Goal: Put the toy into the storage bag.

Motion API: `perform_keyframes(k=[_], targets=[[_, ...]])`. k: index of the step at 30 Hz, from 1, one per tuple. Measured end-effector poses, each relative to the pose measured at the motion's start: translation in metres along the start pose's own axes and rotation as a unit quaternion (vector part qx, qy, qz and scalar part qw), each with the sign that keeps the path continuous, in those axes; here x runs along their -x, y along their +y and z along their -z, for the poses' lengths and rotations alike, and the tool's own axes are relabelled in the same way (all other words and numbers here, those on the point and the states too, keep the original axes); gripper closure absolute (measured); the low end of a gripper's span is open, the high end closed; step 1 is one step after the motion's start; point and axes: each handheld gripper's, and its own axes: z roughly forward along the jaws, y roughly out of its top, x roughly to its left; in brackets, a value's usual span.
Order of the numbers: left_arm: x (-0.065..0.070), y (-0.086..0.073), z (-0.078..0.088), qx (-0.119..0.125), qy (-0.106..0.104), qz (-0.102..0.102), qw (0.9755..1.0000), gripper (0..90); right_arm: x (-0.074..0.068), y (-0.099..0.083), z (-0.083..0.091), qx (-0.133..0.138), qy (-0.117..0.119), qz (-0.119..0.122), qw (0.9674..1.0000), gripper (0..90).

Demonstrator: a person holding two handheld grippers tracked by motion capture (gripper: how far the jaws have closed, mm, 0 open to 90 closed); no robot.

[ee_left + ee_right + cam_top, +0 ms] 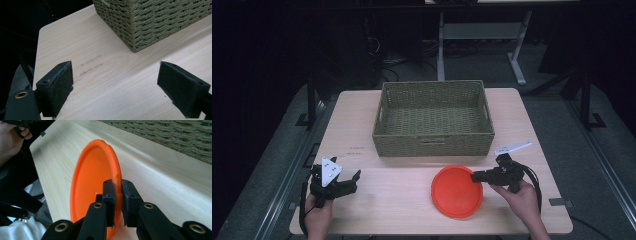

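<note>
Nearest me, two hands at the worktop's (412,210) front edge, one claw each. Right claw (475,175) is clamped on the rim of an orange plate (456,192); pads pinch the rim from both sides w/ no gap, plain in the right gripper view, where the claw (117,195) bites the plate (92,180) edge-on. Plate sits front-right of centre on the worktop, just ahead of the basket; its right rim is at the claw, can't tell if that side is off the wood. Left claw (353,176) is at front-left, well apart from the plate, jaws wide w/ nothing between them; in the left gripper view it (115,82) looks over bare wood w/ faint pencil marks (91,65). Farther back, mid-worktop, a woven basket (433,142), rectangular, nothing inside it. Beyond that, dark floor, a grey desk frame (517,60).
</note>
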Motion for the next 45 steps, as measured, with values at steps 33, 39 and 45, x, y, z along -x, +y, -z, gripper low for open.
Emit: perform_keyframes(k=[33,39,45], targets=[[0.001,0.001,0.001,0.003,0.000,0.000,1.0000,12.8,-0.017,0.065,0.036,0.004,-0.015,0.015,0.9998,82.0],[0.001,0.000,0.001,0.003,0.001,0.001,1.0000,12.9,-0.019,0.078,0.039,0.008,-0.012,0.018,0.9997,82.0],[0.000,0.000,0.002,0.002,0.002,-0.001,1.0000,12.8,-0.022,0.088,0.043,0.014,-0.005,0.021,0.9997,82.0]])
